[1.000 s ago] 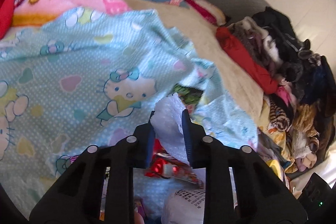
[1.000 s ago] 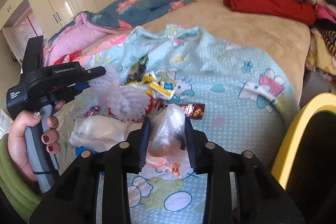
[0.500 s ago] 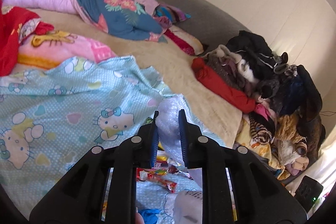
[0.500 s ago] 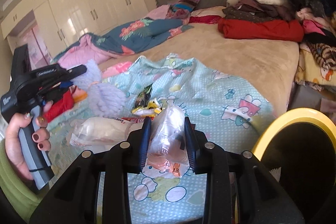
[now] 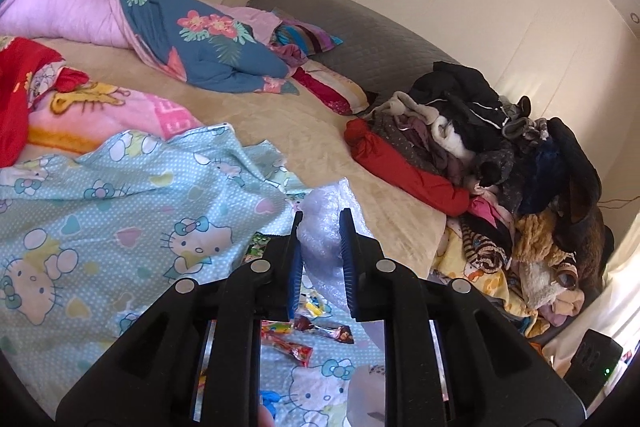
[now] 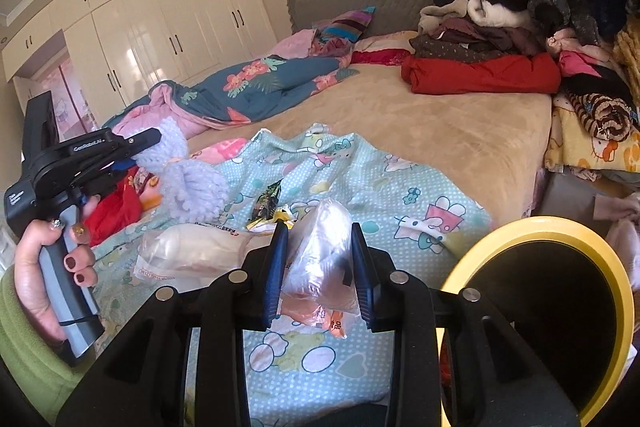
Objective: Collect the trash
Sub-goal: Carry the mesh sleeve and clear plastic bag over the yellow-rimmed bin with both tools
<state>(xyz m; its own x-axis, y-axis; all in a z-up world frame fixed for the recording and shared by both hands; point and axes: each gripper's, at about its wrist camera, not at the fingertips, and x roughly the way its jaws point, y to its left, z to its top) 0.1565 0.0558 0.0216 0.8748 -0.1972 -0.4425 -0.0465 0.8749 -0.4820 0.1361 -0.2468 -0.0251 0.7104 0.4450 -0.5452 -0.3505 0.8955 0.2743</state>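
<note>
My left gripper [image 5: 322, 223] is shut on a crumpled piece of bubble wrap [image 5: 322, 227] and holds it up above the blue Hello Kitty sheet [image 5: 120, 219]; it also shows in the right wrist view [image 6: 188, 175] hanging from the left gripper [image 6: 154, 139]. My right gripper [image 6: 318, 231] is shut on a clear plastic bag [image 6: 320, 255] with orange print. A yellow-rimmed bin [image 6: 540, 311] with a black liner stands at the lower right. Candy wrappers [image 5: 296, 343] and a white plastic bag [image 6: 192, 255] lie on the sheet.
A pile of clothes [image 5: 500, 155] and a red garment [image 6: 480, 75] sit on the bed's right side. A blue floral quilt [image 5: 192, 43] lies at the back. White wardrobes [image 6: 160, 27] line the far wall.
Both grippers have risen with their loads. The left one lifted the bubble wrap higher off the sheet, and the bin rim has come further into the right wrist view.
</note>
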